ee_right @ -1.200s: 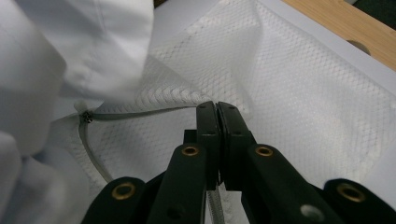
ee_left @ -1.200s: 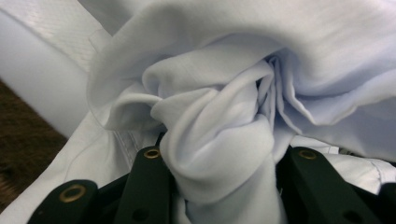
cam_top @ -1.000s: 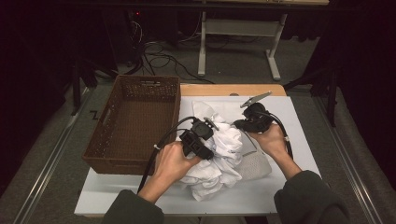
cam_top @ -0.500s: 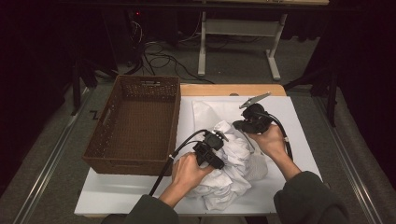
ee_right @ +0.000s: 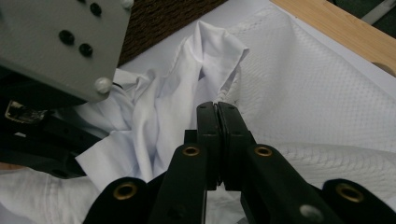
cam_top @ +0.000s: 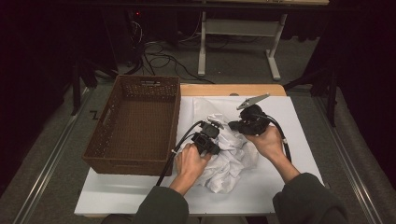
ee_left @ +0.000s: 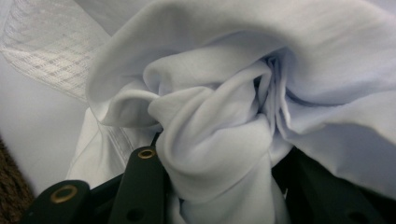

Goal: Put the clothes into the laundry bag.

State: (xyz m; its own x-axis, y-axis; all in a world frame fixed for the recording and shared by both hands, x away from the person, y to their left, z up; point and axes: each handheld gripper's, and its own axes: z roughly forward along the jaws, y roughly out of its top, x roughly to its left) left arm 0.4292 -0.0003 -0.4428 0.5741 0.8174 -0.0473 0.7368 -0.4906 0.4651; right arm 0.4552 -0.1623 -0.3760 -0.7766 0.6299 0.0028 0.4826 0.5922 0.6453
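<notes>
While no label or writing can be read on the white cloth (cam_top: 229,158), it lies crumpled on the white surface (cam_top: 140,193) just right of the brown basket (cam_top: 133,123), a heap without a clear long axis. My left fingers (ee_left: 154,186) have just been closing, with a twisted bunch of cloth between them. My right fingers (ee_right: 217,140) are pressed together, pinching the cloth's edge.

1. White cloth (ee_left: 233,116), bunched in twisted folds, covers the centre and right of the frame.
2. A thick fold sits between the black jaws at bottom centre.
3. Waffle-textured fabric (ee_left: 51,51) lies upper left.
4. Brown basket (ee_left: 9,196) edge shows lower left.
</notes>
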